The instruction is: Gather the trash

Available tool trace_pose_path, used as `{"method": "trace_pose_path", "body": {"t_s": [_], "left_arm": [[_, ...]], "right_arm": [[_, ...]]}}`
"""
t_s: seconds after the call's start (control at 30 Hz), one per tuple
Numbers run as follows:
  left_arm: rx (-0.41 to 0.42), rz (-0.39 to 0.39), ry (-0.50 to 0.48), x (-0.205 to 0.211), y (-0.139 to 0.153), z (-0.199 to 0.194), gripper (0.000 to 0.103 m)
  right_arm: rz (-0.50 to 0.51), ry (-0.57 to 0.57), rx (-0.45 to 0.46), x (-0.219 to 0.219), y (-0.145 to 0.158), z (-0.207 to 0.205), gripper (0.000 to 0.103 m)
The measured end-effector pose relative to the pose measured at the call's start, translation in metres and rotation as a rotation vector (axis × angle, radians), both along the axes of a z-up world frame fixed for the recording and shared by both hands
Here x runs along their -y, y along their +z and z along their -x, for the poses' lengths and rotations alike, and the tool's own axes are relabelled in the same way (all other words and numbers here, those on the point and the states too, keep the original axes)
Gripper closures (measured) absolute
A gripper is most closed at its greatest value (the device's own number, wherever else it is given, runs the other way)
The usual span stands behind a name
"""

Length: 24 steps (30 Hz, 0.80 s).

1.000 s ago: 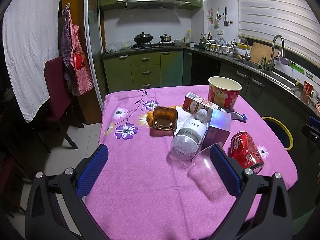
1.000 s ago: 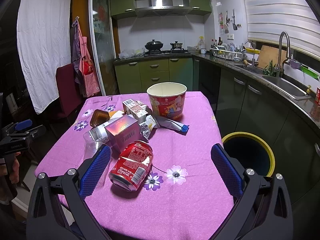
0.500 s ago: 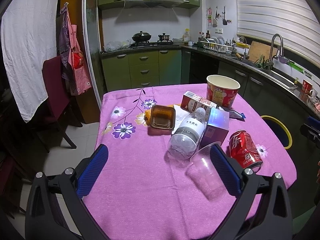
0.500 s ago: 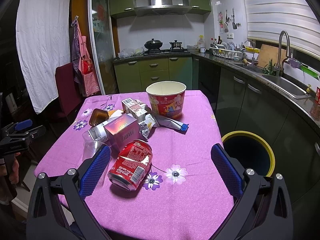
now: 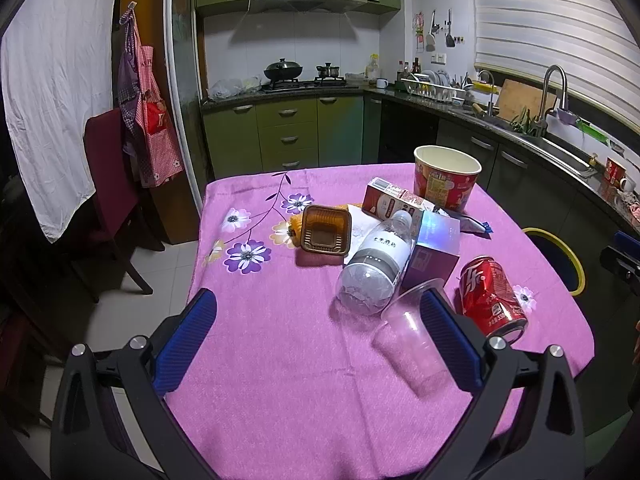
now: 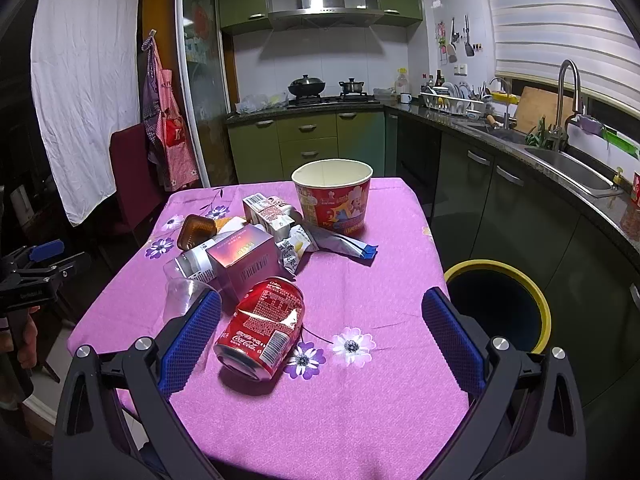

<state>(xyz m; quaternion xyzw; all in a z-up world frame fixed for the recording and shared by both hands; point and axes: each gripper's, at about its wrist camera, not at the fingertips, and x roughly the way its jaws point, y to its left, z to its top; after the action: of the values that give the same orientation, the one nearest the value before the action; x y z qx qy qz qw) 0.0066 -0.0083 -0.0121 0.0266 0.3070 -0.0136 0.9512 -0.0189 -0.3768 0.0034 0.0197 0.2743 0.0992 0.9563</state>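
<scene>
Trash lies on the purple flowered tablecloth: a dented red cola can, a clear plastic cup on its side, a clear bottle, a purple box, a brown tray, a milk carton, wrappers and a red paper bucket. My left gripper is open over the near table edge, its right finger beside the cup. My right gripper is open, with the can just ahead between its fingers.
A yellow-rimmed bin stands on the floor right of the table. The kitchen counter with sink runs along the right. A dark red chair stands left of the table. The other gripper shows at the left edge.
Both views have shifted only slightly; the left gripper has drifted a little nearer the cup. Nothing has been grasped or moved.
</scene>
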Motion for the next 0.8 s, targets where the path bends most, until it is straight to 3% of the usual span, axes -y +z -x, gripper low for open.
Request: {"method": "trace_pose_path", "body": {"t_s": [0.8], "left_arm": [[-0.005, 0.002, -0.003, -0.0013, -0.0006, -0.0002, 0.006]], "right_arm": [[0.0, 0.0, -0.005, 0.0002, -0.0019, -0.001, 0.004]]}}
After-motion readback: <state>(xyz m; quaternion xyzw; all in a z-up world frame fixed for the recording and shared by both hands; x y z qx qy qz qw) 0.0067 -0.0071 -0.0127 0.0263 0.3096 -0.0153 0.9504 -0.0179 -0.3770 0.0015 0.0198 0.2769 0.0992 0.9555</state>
